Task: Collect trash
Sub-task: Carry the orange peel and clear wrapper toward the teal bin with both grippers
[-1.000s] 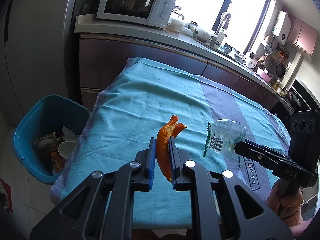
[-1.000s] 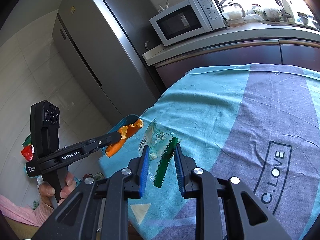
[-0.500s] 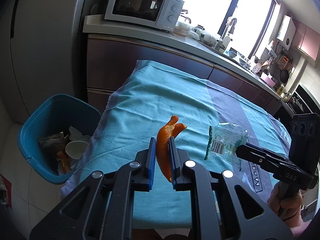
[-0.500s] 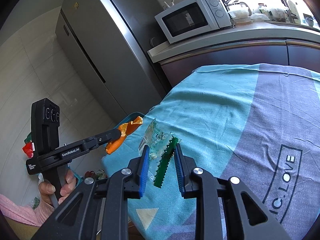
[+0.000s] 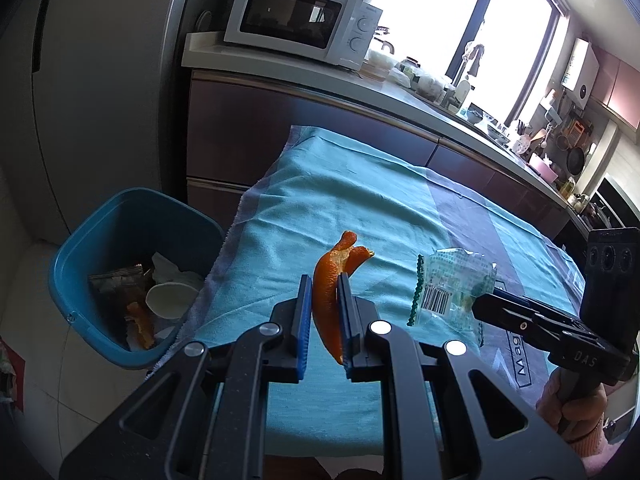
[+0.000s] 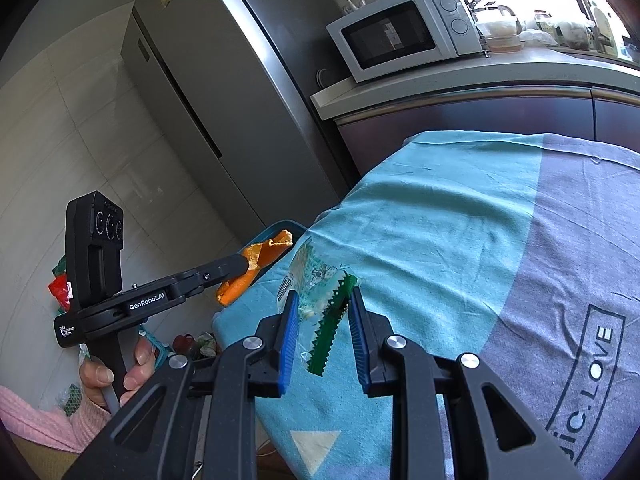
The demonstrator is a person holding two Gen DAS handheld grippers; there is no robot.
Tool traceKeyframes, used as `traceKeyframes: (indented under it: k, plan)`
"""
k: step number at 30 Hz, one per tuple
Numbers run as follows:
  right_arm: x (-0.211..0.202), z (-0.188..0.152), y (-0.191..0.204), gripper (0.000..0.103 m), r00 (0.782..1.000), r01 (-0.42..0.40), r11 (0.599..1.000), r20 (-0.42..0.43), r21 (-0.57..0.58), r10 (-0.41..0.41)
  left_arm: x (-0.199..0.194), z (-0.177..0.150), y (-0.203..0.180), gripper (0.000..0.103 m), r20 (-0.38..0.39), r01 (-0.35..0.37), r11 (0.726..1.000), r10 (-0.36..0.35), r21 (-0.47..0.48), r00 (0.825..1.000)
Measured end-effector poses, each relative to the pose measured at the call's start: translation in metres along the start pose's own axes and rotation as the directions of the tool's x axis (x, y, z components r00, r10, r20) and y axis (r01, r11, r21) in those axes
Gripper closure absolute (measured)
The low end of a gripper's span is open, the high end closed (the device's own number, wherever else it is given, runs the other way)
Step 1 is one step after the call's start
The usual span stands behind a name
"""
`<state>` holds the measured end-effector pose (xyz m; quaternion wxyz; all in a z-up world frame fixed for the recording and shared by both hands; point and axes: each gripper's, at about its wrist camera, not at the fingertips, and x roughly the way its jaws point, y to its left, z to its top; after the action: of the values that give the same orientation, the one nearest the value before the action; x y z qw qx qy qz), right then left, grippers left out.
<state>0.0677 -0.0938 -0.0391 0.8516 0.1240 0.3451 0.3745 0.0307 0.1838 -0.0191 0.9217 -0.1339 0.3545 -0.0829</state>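
My left gripper [image 5: 325, 285] is shut on an orange peel [image 5: 328, 280] and holds it above the left part of the towel-covered table [image 5: 360, 208]. The peel also shows in the right wrist view [image 6: 256, 264]. My right gripper [image 6: 323, 300] is shut on a clear plastic wrapper with a green serrated edge [image 6: 320, 296]; the wrapper shows in the left wrist view [image 5: 452, 284] too, held above the table. A blue trash bin [image 5: 100, 240] stands on the floor left of the table, with paper and peel inside.
A microwave [image 5: 300, 20] sits on the counter [image 5: 360, 80] behind the table. A tall fridge [image 6: 192, 80] stands to the left. Kitchen clutter lines the counter by the window. Small red and green items [image 6: 60, 284] lie on the floor.
Both grippers have shifted left with their loads. The bin now sits nearer the middle of the left wrist view. Both stay shut.
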Motion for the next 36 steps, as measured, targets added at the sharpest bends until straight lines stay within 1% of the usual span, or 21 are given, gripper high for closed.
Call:
traceKeyframes:
  k: [15,36]
  plan:
    - [0.016,0.006,0.018,0.080,0.999,-0.034,0.999,-0.016,-0.028,0.033,-0.011,0.004,0.018,0.090,0.027,-0.030,0.999,0.030,-0.029,0.999]
    - [0.039,0.012,0.035,0.080,0.997,-0.066,0.996,-0.055,-0.058,0.062,-0.018,0.007,0.043,0.090,0.041,-0.067,0.995,0.070,-0.068,0.997]
